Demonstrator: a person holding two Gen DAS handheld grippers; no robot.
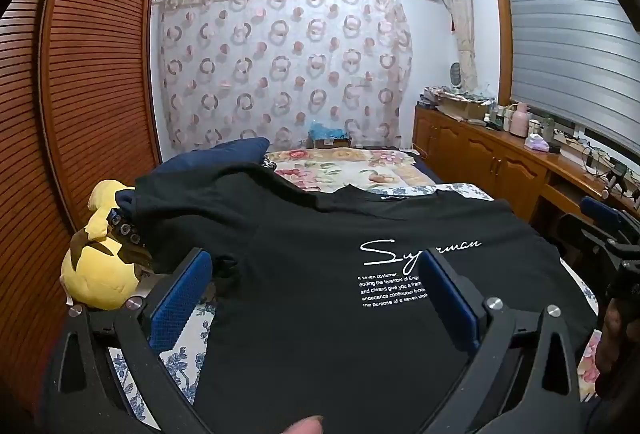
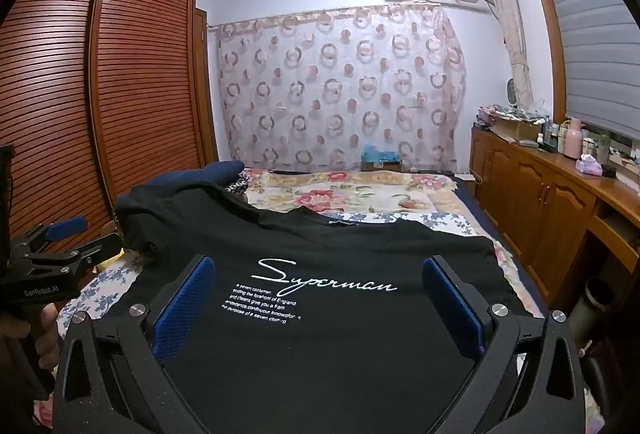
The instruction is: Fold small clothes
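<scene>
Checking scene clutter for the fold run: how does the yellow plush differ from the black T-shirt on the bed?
The yellow plush toy is bulky and stuffed; the black T-shirt lies spread fairly flat. The plush sits at the bed's left edge by the wardrobe; the T-shirt fills the middle, its left sleeve draped partly over the plush. The T-shirt carries white lettering; the plush shows none. Both are soft and rest on the floral bedspread.

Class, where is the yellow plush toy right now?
In the left wrist view, the yellow plush toy lies at the left bed edge, beside the black T-shirt's sleeve.

Black hand-held gripper (image 1: pixel 316 298), blue pads (image 1: pixel 180 306), silver screws
</scene>
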